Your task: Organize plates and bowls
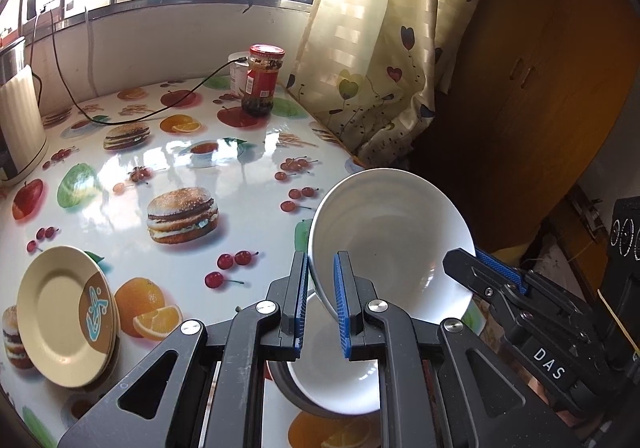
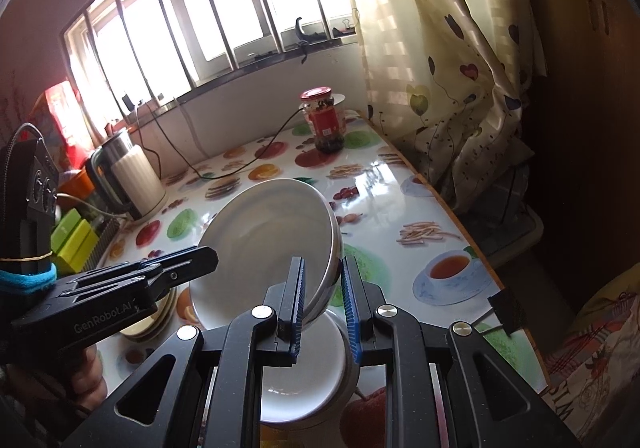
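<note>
Both tools are on the same white bowl (image 1: 390,244) right now, one on each side of the rim. The left tool (image 1: 322,302) is clamped on the near-left edge, blue pads squeezed in tight on the thin wall. The right tool (image 2: 323,298) is clamped on the opposite edge the same way. In the left wrist view you can see the right tool coming in from the right side and biting the rim; in the right wrist view the left tool reaches in from the left.

The bowl is tipped up on edge, inside facing the cameras, held above the desk (image 1: 240,168). From the right wrist view it looks like two bowls nested together, since there's a second rim line behind the first, but I can't tell for sure.

Directly under it sits another white bowl (image 1: 340,380) on the desk, upright, with a grey outside wall. The held bowl's lower edge is just above it; whether they touch I can't make out.

Off to the left there's a small stack of cream plates (image 1: 66,316) with a brown and blue patch on top. Further back near the window are a red-lidded jar (image 1: 264,80) and a white kettle (image 2: 132,176). The desk has a glossy cover printed with burgers and fruit.
</note>
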Action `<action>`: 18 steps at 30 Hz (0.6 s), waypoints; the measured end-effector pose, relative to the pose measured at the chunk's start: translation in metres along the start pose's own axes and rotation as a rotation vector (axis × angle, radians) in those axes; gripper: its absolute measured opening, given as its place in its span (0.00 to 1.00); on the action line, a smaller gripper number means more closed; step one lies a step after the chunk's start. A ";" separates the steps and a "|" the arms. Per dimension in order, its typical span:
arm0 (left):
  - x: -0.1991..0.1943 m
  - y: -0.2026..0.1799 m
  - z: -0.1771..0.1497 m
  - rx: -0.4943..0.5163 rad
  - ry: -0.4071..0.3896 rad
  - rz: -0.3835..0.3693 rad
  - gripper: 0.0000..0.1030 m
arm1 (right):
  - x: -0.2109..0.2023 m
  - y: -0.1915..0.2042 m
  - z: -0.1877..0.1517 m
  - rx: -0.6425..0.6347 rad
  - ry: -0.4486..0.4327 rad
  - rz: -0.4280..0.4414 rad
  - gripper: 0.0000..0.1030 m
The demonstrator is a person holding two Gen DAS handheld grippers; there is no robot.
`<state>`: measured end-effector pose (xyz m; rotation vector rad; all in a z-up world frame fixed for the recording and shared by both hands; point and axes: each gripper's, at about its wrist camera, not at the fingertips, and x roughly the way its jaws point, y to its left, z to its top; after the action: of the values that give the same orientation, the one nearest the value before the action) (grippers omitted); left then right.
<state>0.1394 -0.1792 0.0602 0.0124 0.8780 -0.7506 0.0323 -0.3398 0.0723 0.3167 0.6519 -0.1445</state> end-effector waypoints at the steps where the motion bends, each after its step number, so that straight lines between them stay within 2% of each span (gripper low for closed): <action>1: -0.001 0.000 -0.002 0.001 0.001 0.001 0.13 | -0.001 0.001 -0.002 0.001 0.002 0.001 0.18; 18: -0.003 0.006 -0.031 -0.029 0.039 -0.004 0.13 | -0.001 0.000 -0.033 0.022 0.051 0.014 0.18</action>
<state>0.1207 -0.1639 0.0401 -0.0011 0.9263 -0.7435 0.0131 -0.3286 0.0481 0.3469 0.6987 -0.1306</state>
